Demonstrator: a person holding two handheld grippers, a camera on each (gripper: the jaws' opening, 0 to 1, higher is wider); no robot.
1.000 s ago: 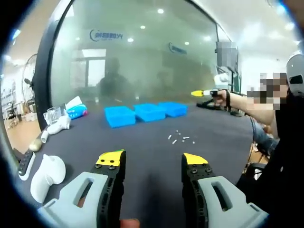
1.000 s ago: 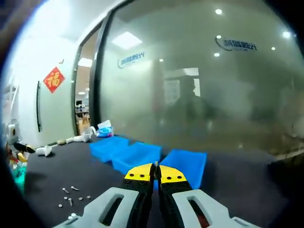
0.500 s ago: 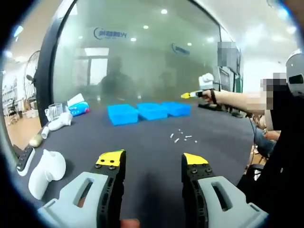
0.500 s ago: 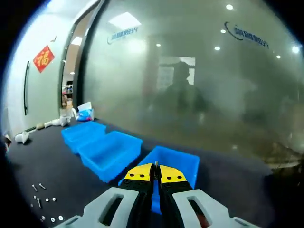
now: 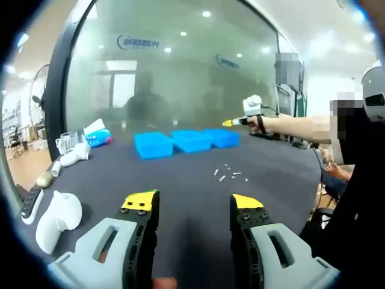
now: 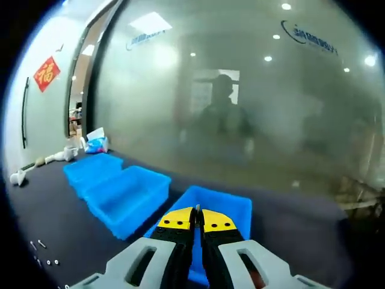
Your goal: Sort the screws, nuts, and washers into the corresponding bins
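Screws, nuts and washers (image 5: 229, 175) lie scattered on the dark table (image 5: 180, 180), in front of three blue bins (image 5: 185, 141) standing side by side near the frosted glass wall (image 5: 168, 66). Left gripper (image 5: 195, 205) hovers low over the table with its jaws wide apart and holding nothing. Right gripper (image 6: 197, 219) is above the nearest bin (image 6: 231, 208), jaws pressed together; a small metal piece appears pinched at the tips, too small to identify. White objects (image 5: 57, 217) sit at the table's left edge.
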